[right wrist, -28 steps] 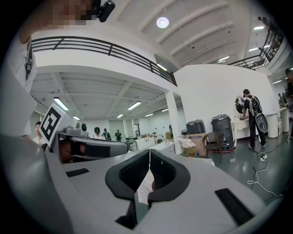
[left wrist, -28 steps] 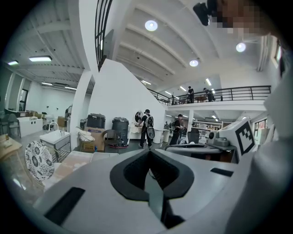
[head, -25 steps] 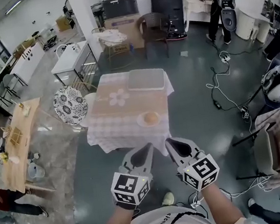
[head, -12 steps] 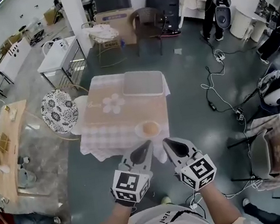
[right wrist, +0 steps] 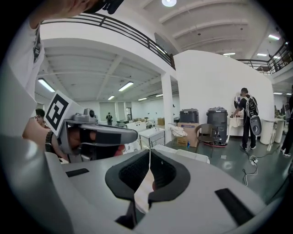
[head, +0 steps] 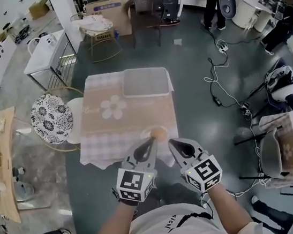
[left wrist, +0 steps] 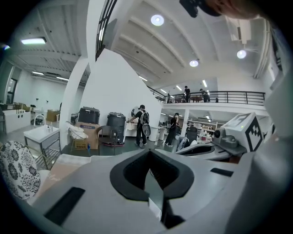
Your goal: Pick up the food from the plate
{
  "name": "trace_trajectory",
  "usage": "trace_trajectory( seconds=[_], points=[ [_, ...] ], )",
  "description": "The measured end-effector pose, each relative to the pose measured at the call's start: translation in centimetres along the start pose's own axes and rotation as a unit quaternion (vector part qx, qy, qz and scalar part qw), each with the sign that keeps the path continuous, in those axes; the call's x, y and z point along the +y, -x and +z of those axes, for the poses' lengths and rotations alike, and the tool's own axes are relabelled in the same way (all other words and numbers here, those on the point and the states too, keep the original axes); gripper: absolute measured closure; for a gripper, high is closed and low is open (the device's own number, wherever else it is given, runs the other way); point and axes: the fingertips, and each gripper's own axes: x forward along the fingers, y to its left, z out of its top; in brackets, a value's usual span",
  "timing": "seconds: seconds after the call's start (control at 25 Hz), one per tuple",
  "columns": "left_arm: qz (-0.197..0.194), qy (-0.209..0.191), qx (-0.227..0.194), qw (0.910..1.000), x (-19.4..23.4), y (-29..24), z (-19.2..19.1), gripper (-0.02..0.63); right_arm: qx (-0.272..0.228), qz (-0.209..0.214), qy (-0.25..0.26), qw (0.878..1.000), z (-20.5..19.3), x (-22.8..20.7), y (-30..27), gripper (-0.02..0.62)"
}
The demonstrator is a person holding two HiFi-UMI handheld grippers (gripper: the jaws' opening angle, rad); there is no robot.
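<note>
Food (head: pixel 158 134) beyond left gripper (head: pixel 151 141) (near)

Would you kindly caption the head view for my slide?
Left tool and right tool, both shut, near the plate holding food.

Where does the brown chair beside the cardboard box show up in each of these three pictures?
Head view: chair at the top, just right of centre.
Left gripper view: chair left of centre, at mid height.
Right gripper view: chair right of centre, at mid height.
Shared landmark: the cardboard box stands just left of the chair in all three.
</note>
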Motion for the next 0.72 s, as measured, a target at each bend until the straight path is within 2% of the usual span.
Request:
trace_trajectory(
  seconds=[0.2, 0.48, 0.56, 0.72],
  points=[
    [-0.002, 0.011, 0.005, 0.9999, 1.5, -1.2, -1.4, 0.6, 0.031, 0.011, 0.023, 0.999, -2.0, -0.2, -1.7, 0.578],
    [0.004, 0.018, 0.024, 0.9995, 3.8, -3.6, -3.4, 0.6, 0.083, 0.048, 0.042, 0.995, -5.8, -1.5, -5.3, 0.571],
    [0.009, 0.023, 0.026, 0.9994, 4.5, -4.2, -4.0, 0.6, 0.108, 0.068, 0.051, 0.991, -7.4, -1.8, -6.2, 0.512],
    [0.015, 0.024, 0.034, 0.999, 5.6, -6.0, -5.4, 0.6, 0.153, 0.1, 0.086, 0.979, -10.9, -3.0, -8.1, 0.463]
  ],
)
